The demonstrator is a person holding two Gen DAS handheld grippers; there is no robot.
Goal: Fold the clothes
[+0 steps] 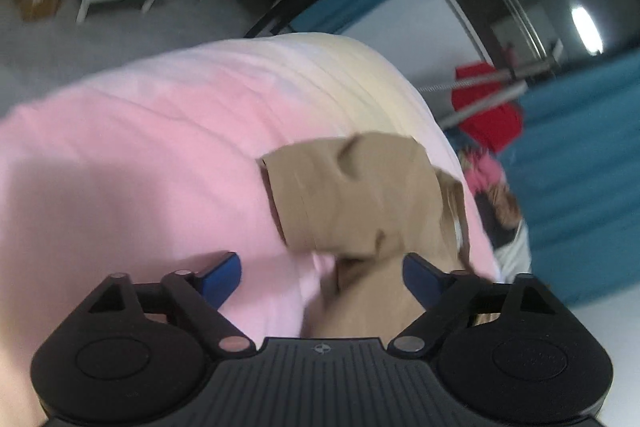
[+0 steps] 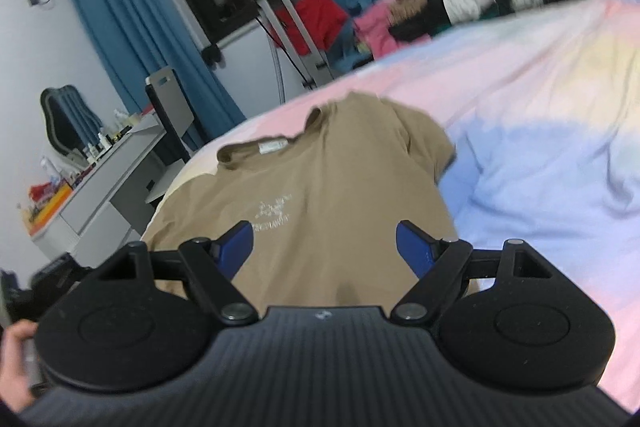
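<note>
Tan T-shirt (image 2: 320,195) spread on bed (image 2: 540,155), near its left edge.
Left gripper (image 1: 322,273) and right gripper (image 2: 324,247) are held wide open, nothing gripped; hem corners should be pinched evenly before folding.

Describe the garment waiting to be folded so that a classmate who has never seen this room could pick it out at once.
Find the bed with the pastel bedspread in pink, yellow and pale blue. On it, just ahead of the right gripper, lies a tan T-shirt. Its plain brown colour and small pale chest print set it apart from the heaped clothes behind the bed.
</note>
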